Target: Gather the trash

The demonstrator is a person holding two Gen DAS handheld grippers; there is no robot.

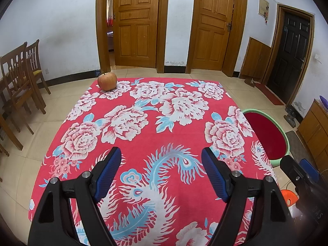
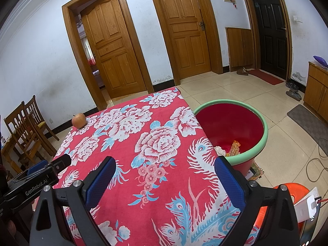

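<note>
On the far left corner of the tablecloth (image 1: 155,135) only an apple (image 1: 107,81) remains, wrappers (image 2: 232,146) are already binned in the tub (image 2: 264,131), and with left gripper (image 1: 162,164) and right gripper (image 2: 164,176) both wide open and empty, the apple risks being mistaken for trash.

basin (image 2: 264,137): near rim hides most of the trash (image 2: 229,149), perhaps wrappers | orange stool (image 2: 295,188) behind the basin: cut off by gripper

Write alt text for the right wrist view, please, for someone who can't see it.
An open right gripper hovers over a red floral tablecloth. A red bin with wrappers inside stands beside the table, and an apple sits at the far corner.
</note>
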